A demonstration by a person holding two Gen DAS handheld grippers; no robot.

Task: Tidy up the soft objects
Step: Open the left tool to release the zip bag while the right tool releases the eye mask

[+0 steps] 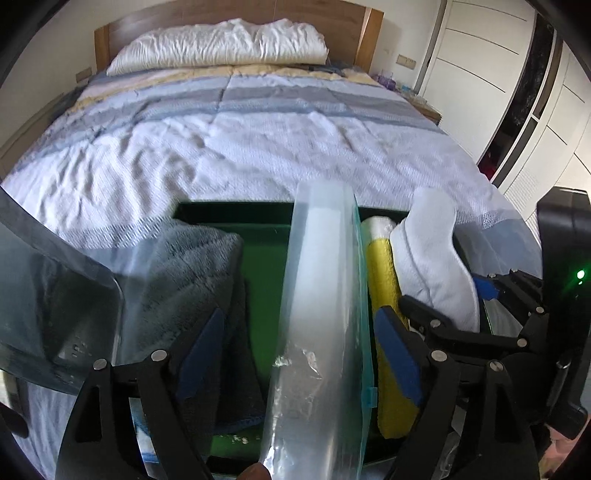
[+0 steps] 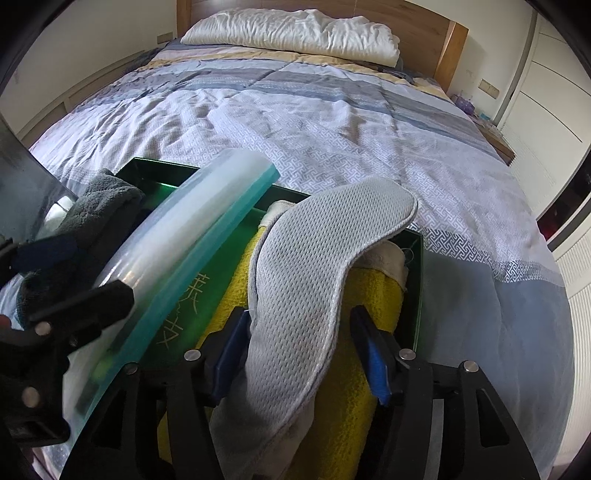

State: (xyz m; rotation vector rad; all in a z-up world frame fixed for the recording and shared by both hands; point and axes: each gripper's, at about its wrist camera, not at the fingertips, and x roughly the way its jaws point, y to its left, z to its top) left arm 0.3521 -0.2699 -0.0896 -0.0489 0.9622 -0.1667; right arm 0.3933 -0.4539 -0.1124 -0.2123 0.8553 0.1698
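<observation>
Nearest the left wrist camera, the left tool [image 1: 295, 358] is seen with its 2 blue-padded fingers [image 1: 400, 360] spread apart; a clear plastic bag [image 1: 317, 295] with a teal zip edge stands between them, touched by neither pad, and whether it is gripped lower down cannot be told. In the right wrist view, the right tool [image 2: 303, 354] is likewise spread, a grey mesh insole [image 2: 317, 266] passing between its pads; contact with the left pad cannot be told. Beneath both, a green tray [image 1: 258, 243] is set on the bed [image 1: 236, 140]; a grey towel [image 1: 192, 280] is draped over its left side, and a yellow towel [image 1: 384, 280] lies at its right under the insole. Farther off, a striped quilt is spread; a white pillow [image 1: 221, 44] is laid against the wooden headboard [image 1: 343, 26].
</observation>
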